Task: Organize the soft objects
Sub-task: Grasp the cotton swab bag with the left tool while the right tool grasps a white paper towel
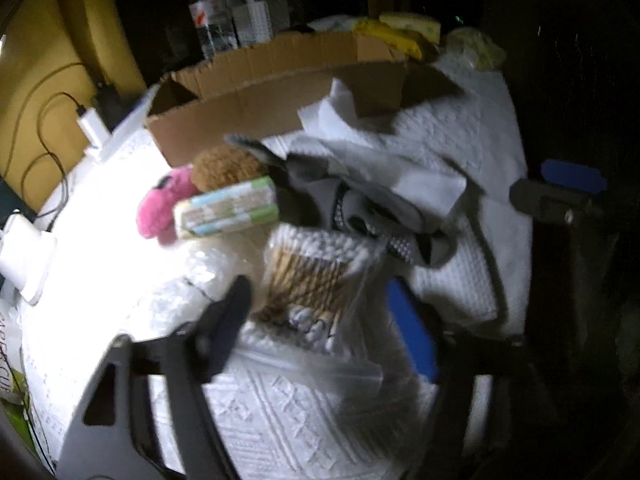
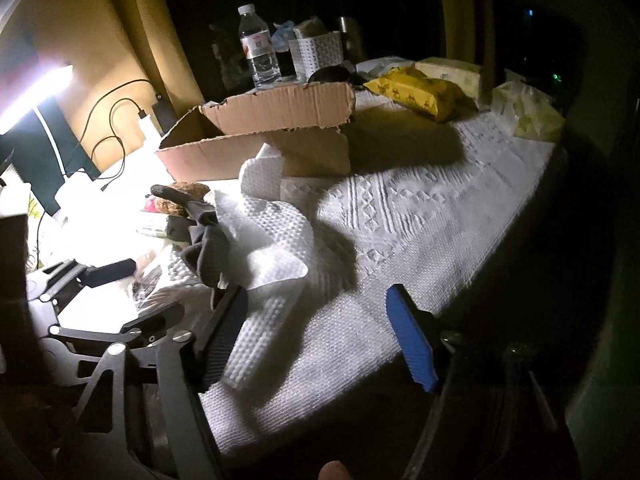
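In the left wrist view a clear bag of cotton swabs [image 1: 316,280] lies on the white textured cloth [image 1: 304,412], between the fingers of my left gripper [image 1: 320,320]. The jaws stand apart on either side of the bag, with small gaps to it. Behind the bag lie a green-and-white packet [image 1: 228,210], a pink plush [image 1: 160,208], a brown plush [image 1: 228,168], a grey dotted garment [image 1: 360,216] and a crumpled paper towel [image 1: 380,152]. My right gripper [image 2: 320,328] hangs open low over the cloth. The paper towel [image 2: 272,248] rests by its dark left finger [image 2: 228,320].
An open cardboard box [image 2: 272,132] stands behind the pile. Past it are a water bottle [image 2: 258,48], a white basket [image 2: 316,52] and a yellow packet [image 2: 420,92]. A charger with cables [image 1: 92,124] lies at the left edge. A bright lamp [image 2: 40,92] glares at left.
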### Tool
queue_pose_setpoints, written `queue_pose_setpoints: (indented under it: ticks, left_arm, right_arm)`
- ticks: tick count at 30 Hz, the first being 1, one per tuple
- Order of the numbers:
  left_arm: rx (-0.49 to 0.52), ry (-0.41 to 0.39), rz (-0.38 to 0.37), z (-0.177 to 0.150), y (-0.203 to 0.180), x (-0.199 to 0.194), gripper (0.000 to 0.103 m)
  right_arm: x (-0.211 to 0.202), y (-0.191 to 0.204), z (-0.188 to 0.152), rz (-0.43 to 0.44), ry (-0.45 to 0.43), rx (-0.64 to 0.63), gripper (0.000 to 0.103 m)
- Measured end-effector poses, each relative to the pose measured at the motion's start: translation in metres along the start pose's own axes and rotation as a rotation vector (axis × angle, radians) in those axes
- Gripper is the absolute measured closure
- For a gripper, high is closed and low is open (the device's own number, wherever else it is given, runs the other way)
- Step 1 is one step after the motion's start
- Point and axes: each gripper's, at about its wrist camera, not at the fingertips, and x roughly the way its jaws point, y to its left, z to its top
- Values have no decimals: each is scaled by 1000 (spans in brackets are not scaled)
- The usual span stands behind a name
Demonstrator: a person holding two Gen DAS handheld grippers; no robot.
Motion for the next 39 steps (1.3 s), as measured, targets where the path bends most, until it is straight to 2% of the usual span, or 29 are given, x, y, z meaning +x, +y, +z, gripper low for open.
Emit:
queue_pose_setpoints:
  ticks: [5, 9, 12, 17, 26, 38, 39]
  left_arm:
    - [-5, 19, -1, 4, 6, 13, 44]
    - [6, 16, -8, 4, 7, 12, 52]
    - [3, 12, -28, 3, 10, 8, 59]
    - [-26, -2, -59, 5, 19, 1, 60]
    - [-78, -54, -99, 8, 32, -21, 60]
    - [-135, -113, -98, 15, 56, -40, 60]
    - [-142, -117, -96, 16, 58, -41, 60]
  right_arm:
    - [8, -8, 4, 19, 9, 20, 34]
    - [19, -7, 10, 42, 21, 24, 35]
    - [29, -3, 15, 57, 29, 14, 40]
    - [44, 6, 26, 73, 36, -13, 46]
    - [70, 24, 43, 96, 63, -58, 46]
    - [96, 47, 56, 108, 95, -119, 47]
    - [98, 49, 55, 103, 96, -129, 55]
